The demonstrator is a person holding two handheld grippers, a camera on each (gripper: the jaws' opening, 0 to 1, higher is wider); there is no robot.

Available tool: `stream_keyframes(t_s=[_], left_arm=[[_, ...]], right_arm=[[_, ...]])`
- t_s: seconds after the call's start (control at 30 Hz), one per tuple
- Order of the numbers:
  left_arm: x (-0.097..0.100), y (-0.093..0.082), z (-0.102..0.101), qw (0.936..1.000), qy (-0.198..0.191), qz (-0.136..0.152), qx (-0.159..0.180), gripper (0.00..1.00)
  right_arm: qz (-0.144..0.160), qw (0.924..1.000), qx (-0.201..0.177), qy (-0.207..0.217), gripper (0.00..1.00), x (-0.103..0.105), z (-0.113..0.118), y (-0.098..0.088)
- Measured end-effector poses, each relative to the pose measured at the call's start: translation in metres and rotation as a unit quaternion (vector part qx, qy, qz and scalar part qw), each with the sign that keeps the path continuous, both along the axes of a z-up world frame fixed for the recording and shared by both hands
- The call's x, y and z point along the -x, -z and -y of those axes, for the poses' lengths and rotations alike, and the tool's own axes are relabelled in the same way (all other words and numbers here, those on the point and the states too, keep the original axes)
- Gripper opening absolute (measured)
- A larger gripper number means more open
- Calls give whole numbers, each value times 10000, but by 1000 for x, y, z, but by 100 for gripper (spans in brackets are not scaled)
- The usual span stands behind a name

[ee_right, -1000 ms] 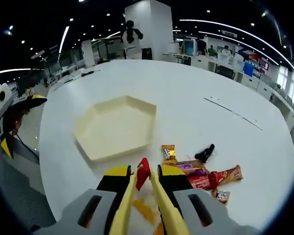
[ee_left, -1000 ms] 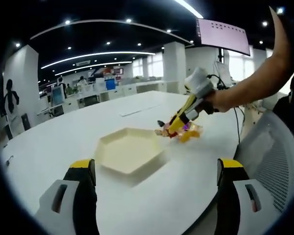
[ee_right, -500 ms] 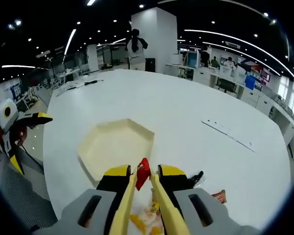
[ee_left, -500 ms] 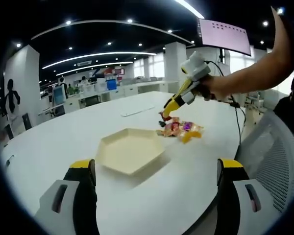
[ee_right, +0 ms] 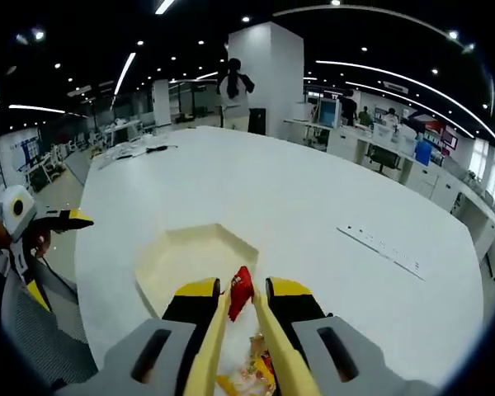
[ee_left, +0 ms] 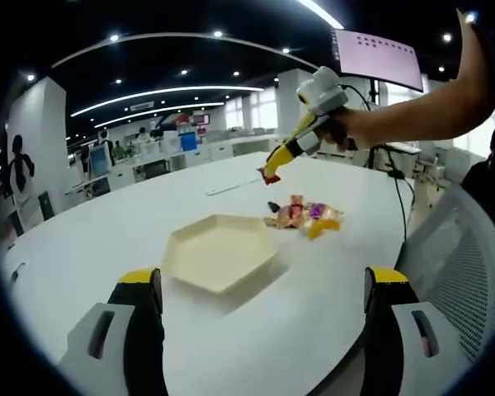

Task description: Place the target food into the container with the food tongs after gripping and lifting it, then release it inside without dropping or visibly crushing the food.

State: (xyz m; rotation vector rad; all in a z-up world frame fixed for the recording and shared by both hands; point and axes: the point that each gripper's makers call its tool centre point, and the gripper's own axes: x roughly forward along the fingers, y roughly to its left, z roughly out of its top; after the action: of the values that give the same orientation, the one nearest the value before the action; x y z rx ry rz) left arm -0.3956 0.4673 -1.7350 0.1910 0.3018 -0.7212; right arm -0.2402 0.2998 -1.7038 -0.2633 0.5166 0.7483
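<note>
Right gripper pinches red snack packet, tray at 11 o'clock; weak corner grip risks drop. Left gripper wide open, empty.

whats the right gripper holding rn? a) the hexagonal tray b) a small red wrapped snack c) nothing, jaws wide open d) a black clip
b: the right gripper has its jaws pinched on a small red wrapped snack, raised above the table with the cream hexagonal tray beyond it; the left gripper view shows the same red piece at its tip.
</note>
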Motion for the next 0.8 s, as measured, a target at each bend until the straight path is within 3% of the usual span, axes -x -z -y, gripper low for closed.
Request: stream_keyframes(t_s=[0.3, 0.8], left_arm=[[-1, -1, 0, 10000, -23, 9, 12, 97], [-1, -2, -1, 10000, -57, 38, 6, 96]], right_arm=[[10, 10000, -1, -52, 21, -3, -8, -2], [69, 9993, -72, -357, 21, -7, -51, -13]])
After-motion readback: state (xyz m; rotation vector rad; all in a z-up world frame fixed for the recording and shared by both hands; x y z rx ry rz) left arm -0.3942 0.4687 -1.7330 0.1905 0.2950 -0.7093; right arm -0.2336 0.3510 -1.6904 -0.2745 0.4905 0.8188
